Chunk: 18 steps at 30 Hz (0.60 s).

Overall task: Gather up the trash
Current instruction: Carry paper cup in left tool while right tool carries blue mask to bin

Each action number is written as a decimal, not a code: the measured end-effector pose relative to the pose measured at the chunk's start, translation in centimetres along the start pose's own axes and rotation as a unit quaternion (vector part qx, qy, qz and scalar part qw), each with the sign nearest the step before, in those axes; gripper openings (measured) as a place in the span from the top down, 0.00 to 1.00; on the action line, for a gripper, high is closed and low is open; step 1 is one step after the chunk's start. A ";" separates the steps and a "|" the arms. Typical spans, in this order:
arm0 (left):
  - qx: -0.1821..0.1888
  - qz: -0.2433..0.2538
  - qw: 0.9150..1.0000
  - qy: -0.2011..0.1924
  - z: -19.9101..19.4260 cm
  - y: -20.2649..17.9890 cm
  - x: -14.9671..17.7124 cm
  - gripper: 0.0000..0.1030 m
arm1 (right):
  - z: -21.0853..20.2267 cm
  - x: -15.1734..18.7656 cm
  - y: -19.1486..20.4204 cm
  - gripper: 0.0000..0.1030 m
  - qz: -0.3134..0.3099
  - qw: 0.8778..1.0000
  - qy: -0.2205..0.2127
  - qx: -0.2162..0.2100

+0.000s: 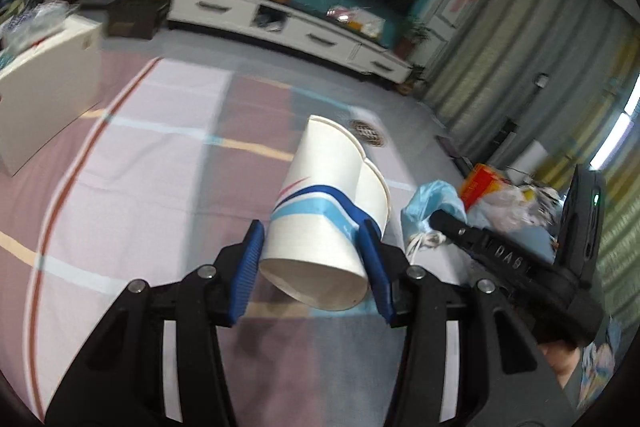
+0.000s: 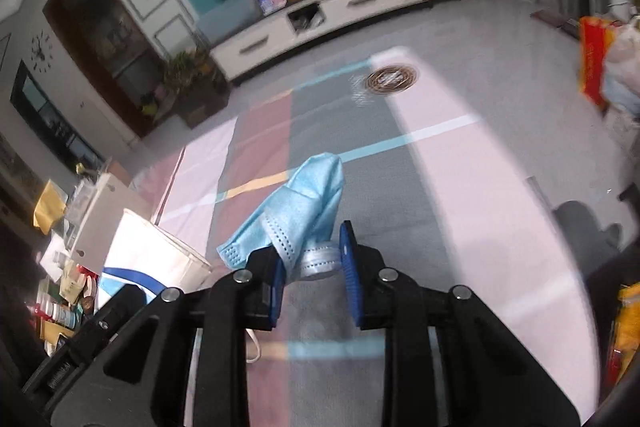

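A white paper cup (image 1: 320,179) with blue and red stripes, a second cup nested in it, is squeezed between the blue pads of my left gripper (image 1: 312,231), which is shut on it near the base, rim pointing away. It is held above the pink and grey cloth (image 1: 160,187). My right gripper (image 2: 310,251) is shut on a crumpled light-blue face mask (image 2: 304,195), its white ear loop dangling below. In the left wrist view the mask (image 1: 434,195) hangs just right of the cup. The cup (image 2: 152,259) shows at the lower left of the right wrist view.
A round brown patterned disc (image 2: 392,79) lies at the cloth's far end. Plastic bags and a red box (image 1: 488,183) are piled to the right. A white box (image 1: 44,87) stands at the left, and a long white TV cabinet (image 1: 280,23) with potted plants lines the far wall.
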<state>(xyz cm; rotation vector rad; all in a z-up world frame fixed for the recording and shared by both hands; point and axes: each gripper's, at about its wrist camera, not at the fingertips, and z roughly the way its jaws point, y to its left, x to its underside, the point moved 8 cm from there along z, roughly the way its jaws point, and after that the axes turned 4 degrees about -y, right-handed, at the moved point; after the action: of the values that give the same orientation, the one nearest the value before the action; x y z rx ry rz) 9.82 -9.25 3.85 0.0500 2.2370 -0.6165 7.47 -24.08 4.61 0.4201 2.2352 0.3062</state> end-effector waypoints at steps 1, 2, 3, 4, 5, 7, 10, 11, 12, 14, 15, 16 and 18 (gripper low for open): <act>0.011 0.010 1.000 -0.002 -0.5 -1.9 0.3 0.52 | -1.4 0.0 -1.1 0.74 0.005 1.000 -0.011 0.013; 0.021 0.023 1.000 -0.001 -0.9 -3.6 0.7 0.52 | -3.0 0.1 -2.7 0.74 0.015 0.999 -0.025 0.029; 0.028 0.034 0.999 -0.001 -1.2 -5.0 1.0 0.52 | -5.1 0.4 -4.8 0.74 0.028 0.998 -0.040 0.049; 0.032 0.049 0.998 -0.002 -1.4 -6.8 1.5 0.52 | -6.5 0.6 -6.5 0.74 0.042 0.996 -0.049 0.064; 0.037 0.066 0.997 -0.001 -1.4 -8.6 2.2 0.52 | -8.2 1.0 -8.6 0.74 0.062 0.993 -0.062 0.078; 0.047 0.094 0.994 0.006 -1.2 -11.6 3.8 0.52 | -10.9 1.9 -12.4 0.74 0.095 0.987 -0.075 0.110; 0.072 0.123 0.989 0.025 -0.4 -15.8 6.5 0.52 | -13.8 3.3 -17.4 0.74 0.128 0.974 -0.090 0.163; 0.078 0.128 0.988 0.030 -0.1 -16.7 7.3 0.52 | -14.9 3.8 -19.1 0.74 0.138 0.969 -0.098 0.183; 0.087 0.133 0.987 0.038 0.4 -18.0 8.3 0.52 | -15.7 4.1 -20.1 0.74 0.143 0.965 -0.104 0.195; 0.098 0.144 0.983 0.056 1.6 -20.0 10.3 0.52 | -17.6 5.0 -23.2 0.74 0.168 0.954 -0.120 0.218; 0.103 0.153 0.980 0.070 2.4 -21.4 11.6 0.52 | -18.3 5.4 -24.6 0.74 0.183 0.948 -0.127 0.226; 0.106 0.160 0.978 0.076 2.8 -22.2 12.4 0.52 | -18.8 5.8 -25.6 0.74 0.192 0.944 -0.129 0.233; 0.116 0.180 0.972 0.098 4.1 -24.4 14.3 0.52 | -19.5 6.5 -27.7 0.74 0.213 0.938 -0.133 0.239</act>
<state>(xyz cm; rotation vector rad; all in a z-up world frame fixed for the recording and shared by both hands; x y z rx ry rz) -2.70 -34.80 1.41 0.6440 2.2520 -0.6898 -16.94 -48.36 2.70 1.1435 1.9196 -0.0812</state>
